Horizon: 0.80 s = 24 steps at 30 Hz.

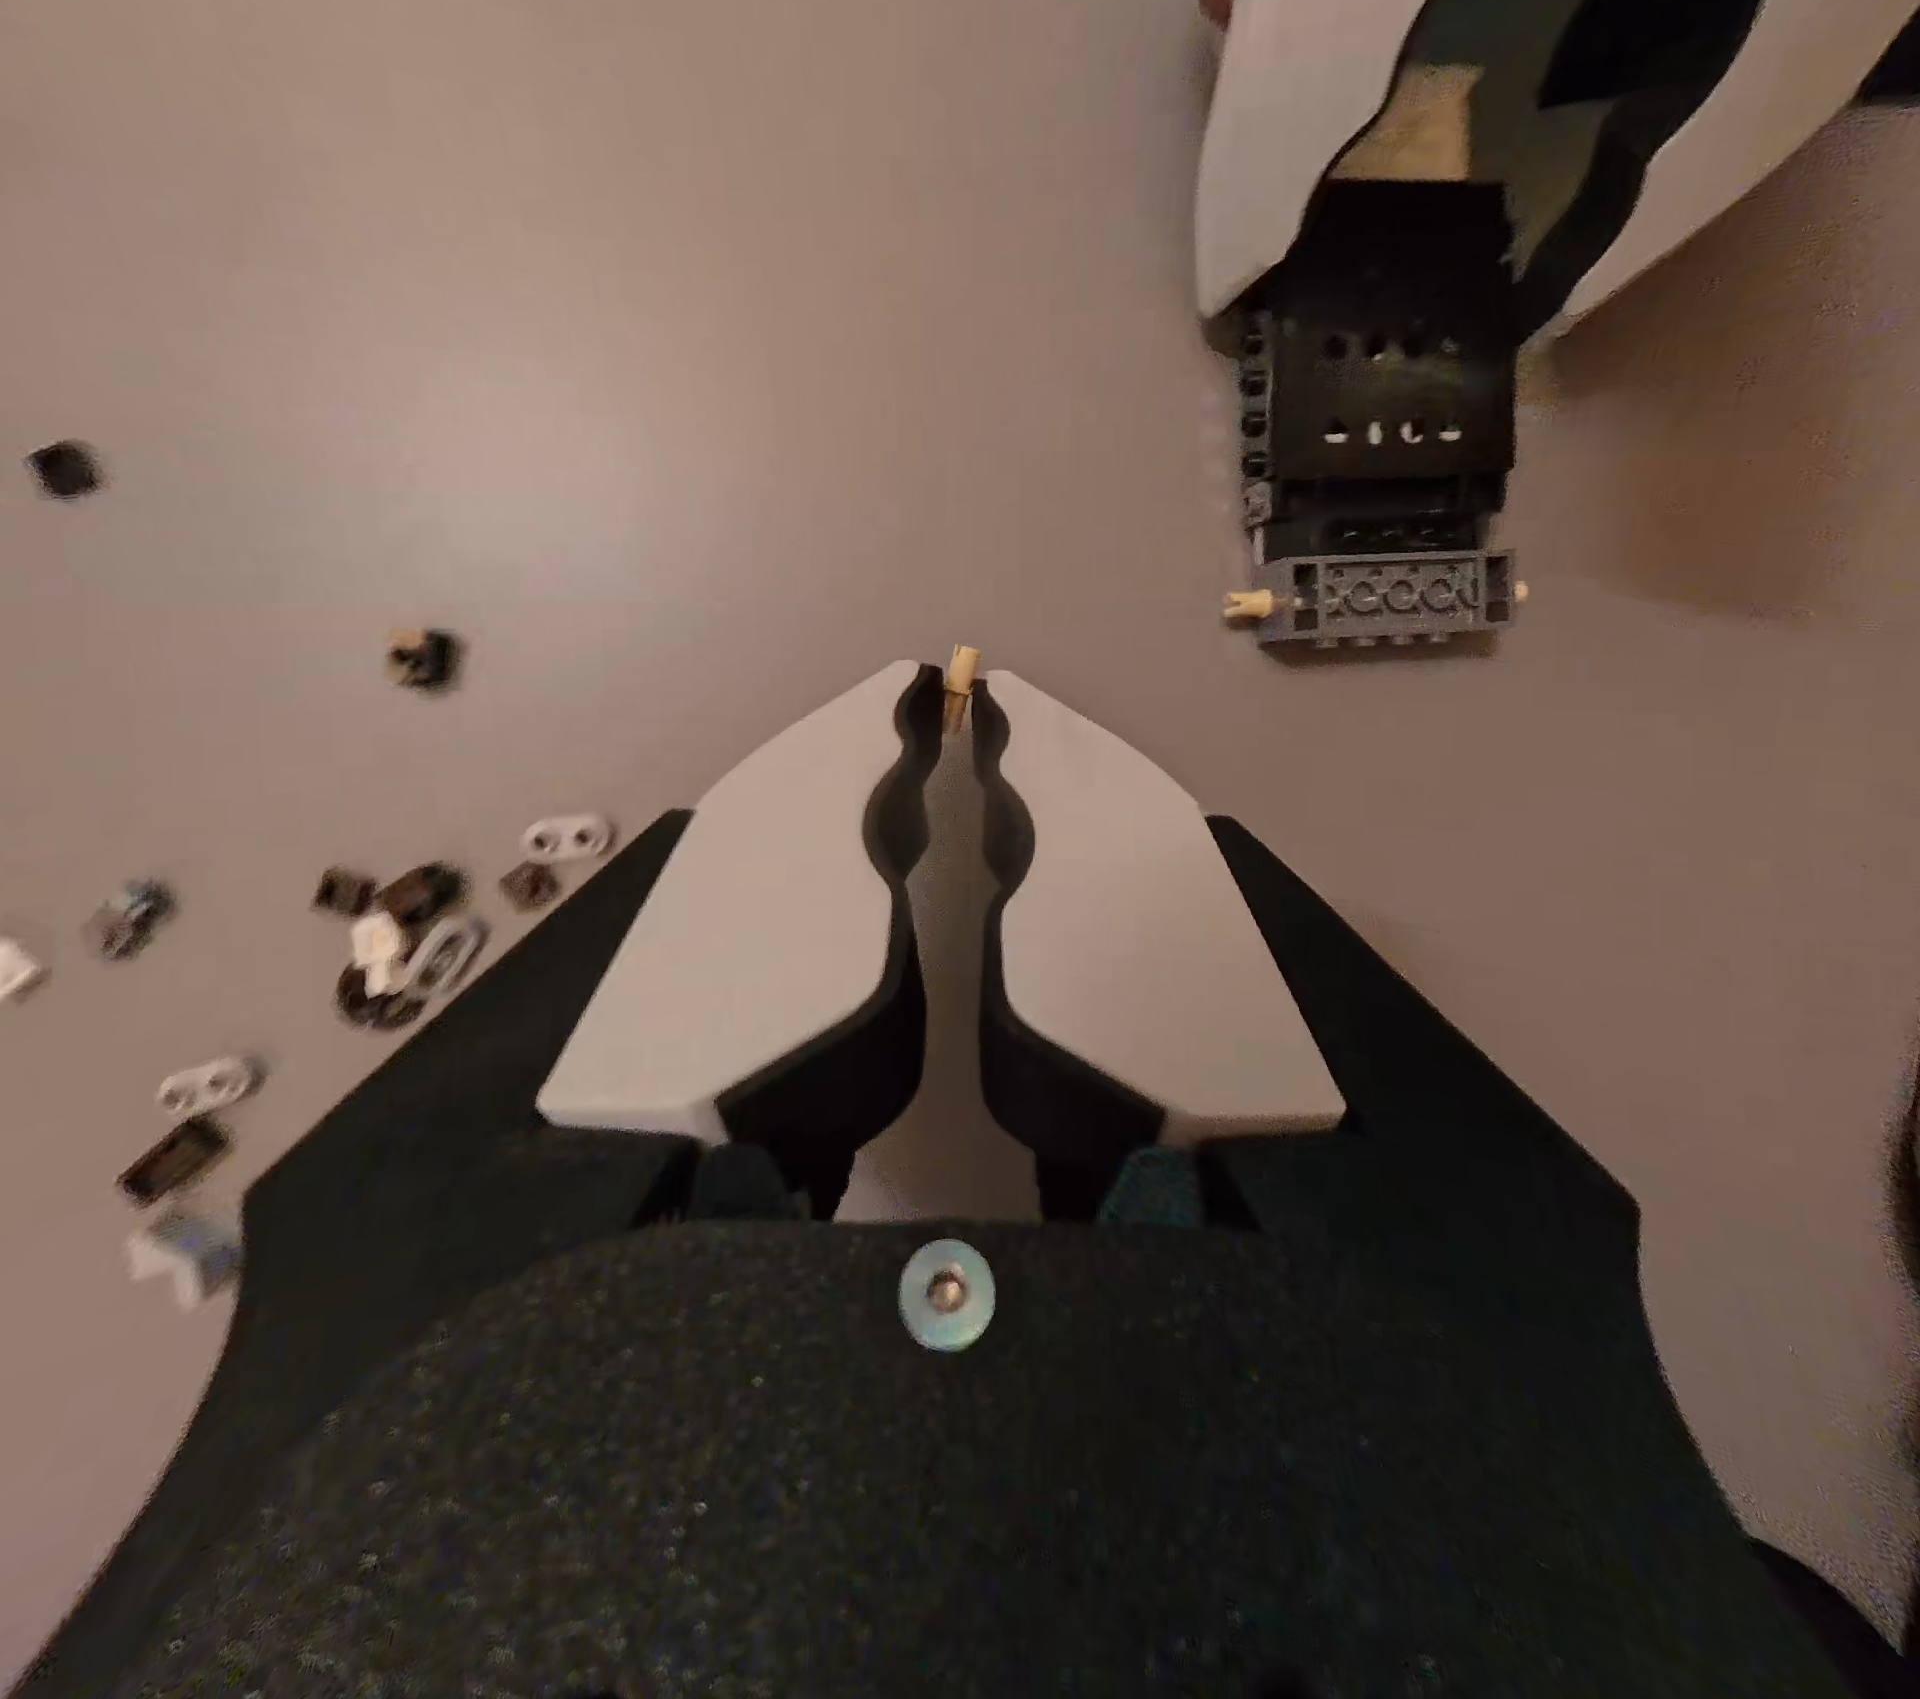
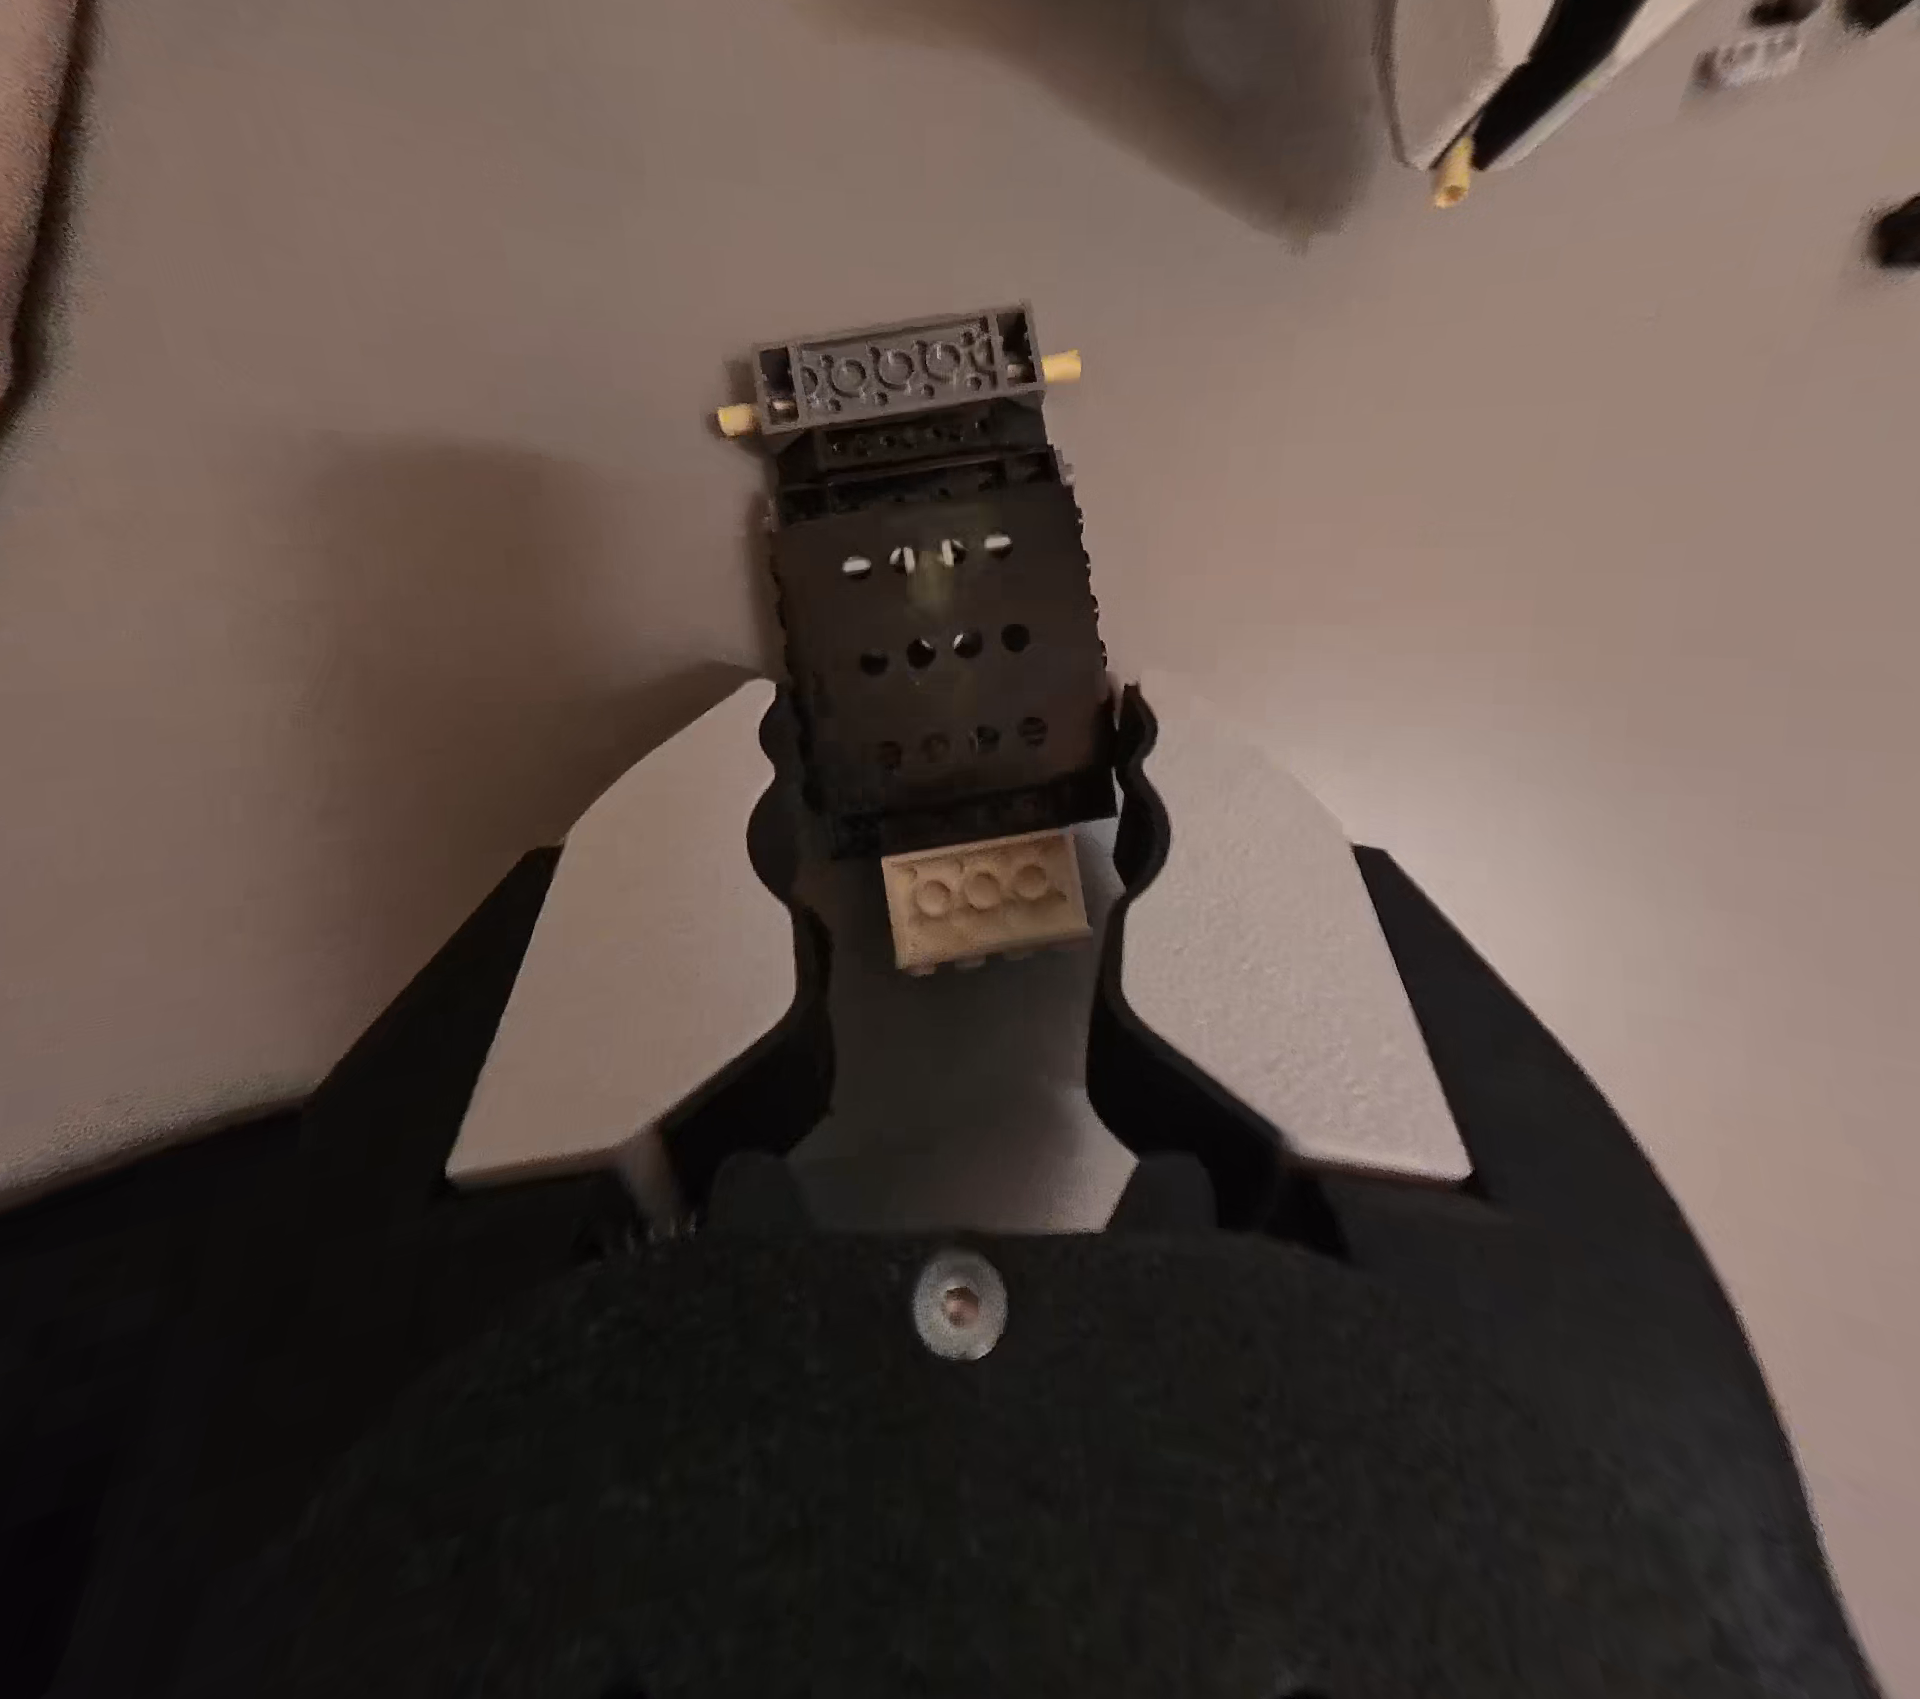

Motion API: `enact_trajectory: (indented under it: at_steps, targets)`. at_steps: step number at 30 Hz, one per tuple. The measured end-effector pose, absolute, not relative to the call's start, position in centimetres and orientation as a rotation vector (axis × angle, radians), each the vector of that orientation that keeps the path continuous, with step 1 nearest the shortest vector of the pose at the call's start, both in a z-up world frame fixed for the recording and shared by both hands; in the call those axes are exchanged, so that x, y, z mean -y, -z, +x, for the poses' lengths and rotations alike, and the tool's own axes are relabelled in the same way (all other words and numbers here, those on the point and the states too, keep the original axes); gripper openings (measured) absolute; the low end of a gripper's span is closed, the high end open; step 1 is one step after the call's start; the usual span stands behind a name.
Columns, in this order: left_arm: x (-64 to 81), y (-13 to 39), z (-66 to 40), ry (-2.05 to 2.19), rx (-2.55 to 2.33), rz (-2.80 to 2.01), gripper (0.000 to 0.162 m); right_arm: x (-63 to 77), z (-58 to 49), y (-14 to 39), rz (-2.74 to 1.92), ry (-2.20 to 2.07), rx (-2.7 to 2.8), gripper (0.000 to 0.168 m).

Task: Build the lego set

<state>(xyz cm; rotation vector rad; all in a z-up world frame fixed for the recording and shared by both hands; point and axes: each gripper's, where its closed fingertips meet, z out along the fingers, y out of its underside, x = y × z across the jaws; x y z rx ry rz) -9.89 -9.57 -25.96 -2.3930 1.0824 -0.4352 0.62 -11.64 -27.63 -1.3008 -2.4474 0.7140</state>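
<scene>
My left gripper is shut on a small tan peg that sticks out past its tips, above the table. My right gripper is shut on a black Lego assembly with rows of holes. A grey brick sits at the assembly's far end with tan pegs sticking out of both sides. A tan brick is at its near end, between my fingers. In the left wrist view the assembly is at the upper right, held by the right gripper. The left gripper with its peg shows at the upper right of the right wrist view.
Several loose small pieces, black, white and grey, lie scattered on the table at the left. Some show blurred at the upper right of the right wrist view. The table is a plain beige surface.
</scene>
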Motion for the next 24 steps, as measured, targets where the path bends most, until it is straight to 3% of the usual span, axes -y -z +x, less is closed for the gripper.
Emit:
enact_trajectory:
  at_steps: [10,13,18,24]
  targets:
    - [8.4,28.1,-6.4,0.370,-1.153,-2.382,0.006,11.4,0.4,25.9,-1.394,-0.890,2.284,0.074]
    - [8.0,27.8,-6.7,0.378,-1.105,-2.372,0.031,8.6,-1.2,22.5,-1.374,-0.961,2.137,0.066]
    - [8.3,24.8,-7.5,0.478,-0.922,-2.270,0.034,-1.5,-8.2,19.9,-1.454,-0.852,1.846,0.046]
    - [8.9,23.1,-9.4,0.512,-0.738,-2.168,0.031,-7.2,-16.5,24.3,-1.554,-0.775,1.894,0.043]
